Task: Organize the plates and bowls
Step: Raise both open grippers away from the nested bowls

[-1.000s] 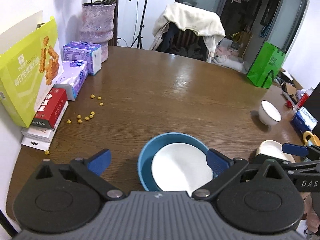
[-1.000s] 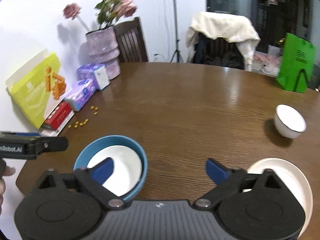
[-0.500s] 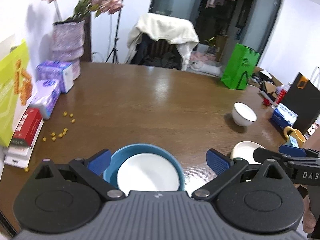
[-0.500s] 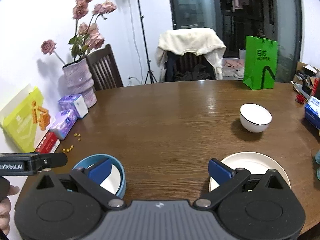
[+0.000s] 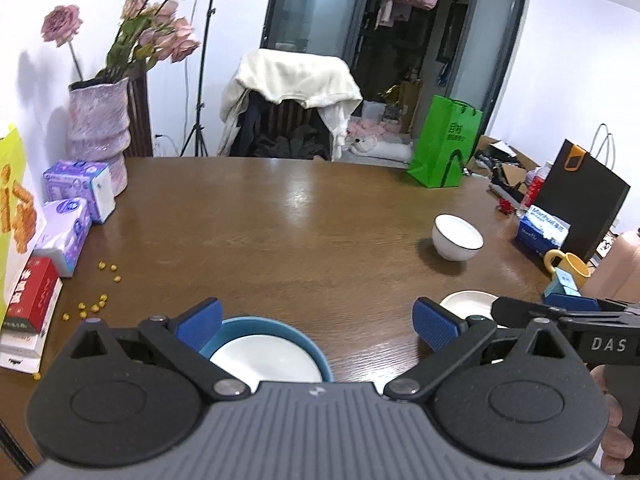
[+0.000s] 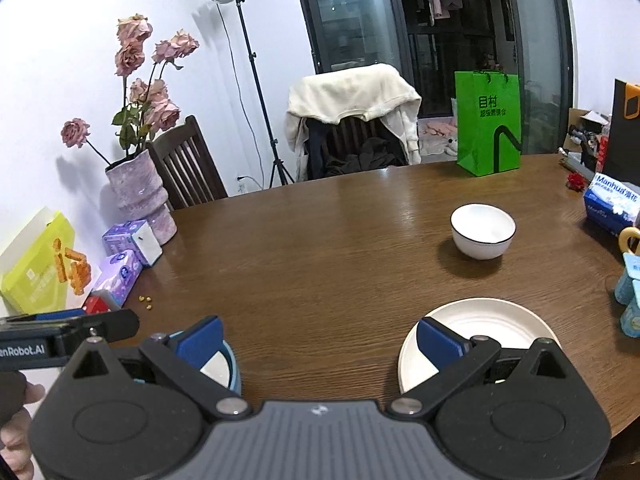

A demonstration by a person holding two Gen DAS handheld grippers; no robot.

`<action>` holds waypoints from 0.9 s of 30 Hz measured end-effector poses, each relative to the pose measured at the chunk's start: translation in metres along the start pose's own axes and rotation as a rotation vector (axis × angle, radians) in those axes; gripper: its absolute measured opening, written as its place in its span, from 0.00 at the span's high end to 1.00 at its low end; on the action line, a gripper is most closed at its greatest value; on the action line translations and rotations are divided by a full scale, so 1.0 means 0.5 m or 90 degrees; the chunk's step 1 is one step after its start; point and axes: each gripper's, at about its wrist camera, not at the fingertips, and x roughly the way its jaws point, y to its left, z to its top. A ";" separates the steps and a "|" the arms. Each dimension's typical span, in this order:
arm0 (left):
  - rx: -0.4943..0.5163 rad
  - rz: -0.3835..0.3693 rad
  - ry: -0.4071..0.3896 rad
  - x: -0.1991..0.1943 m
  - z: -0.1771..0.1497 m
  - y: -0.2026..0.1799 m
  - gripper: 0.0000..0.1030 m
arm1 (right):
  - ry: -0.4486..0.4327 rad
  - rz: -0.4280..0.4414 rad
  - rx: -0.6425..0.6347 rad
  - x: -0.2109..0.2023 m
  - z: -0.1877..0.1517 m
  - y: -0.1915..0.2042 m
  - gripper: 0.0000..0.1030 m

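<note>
Three pieces of crockery lie on the round wooden table [image 6: 320, 240], and we hold both grippers low at its near edge, each spread wide with nothing between its blue pads.

Largest is the white plate [image 6: 480, 320], flat, round and glossy, with faint rings pressed into its face. It sits right under our right gripper [image 6: 318, 340], toward four o'clock from the gap between the fingers, with the right-hand pad hanging over its near rim. Being round, it has no long axis to line up on; only the rim gives a hold, so we judge the right hand nearer and better placed for it.

Next is the blue bowl [image 5: 280, 328], thick-walled and matte outside, with a smaller white dish [image 5: 266, 360] nested inside it. It lies just ahead of our left gripper [image 5: 318, 322], around seven o'clock from the gap, beside the left-hand pad.

Smallest is the white bowl [image 6: 483, 230], deep and smooth with a thin dark line round its lip. It stands alone, well apart at about one o'clock in both views, nearer the right hand than the left.

We judge the stacking part done: plate and small bowl are not yet gathered.
</note>
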 end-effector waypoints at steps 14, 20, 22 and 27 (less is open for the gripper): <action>0.034 -0.051 0.007 0.037 0.012 -0.070 0.00 | 0.005 -0.047 0.002 -0.015 -0.004 -0.043 0.00; 0.036 -0.088 0.021 0.062 0.015 -0.101 0.00 | 0.007 -0.070 0.023 -0.026 -0.009 -0.083 0.00; 0.036 -0.099 0.025 0.071 0.015 -0.112 0.00 | 0.006 -0.076 0.036 -0.031 -0.010 -0.100 0.00; 0.042 -0.113 0.032 0.089 0.018 -0.135 0.00 | 0.008 -0.089 0.059 -0.035 -0.014 -0.135 0.00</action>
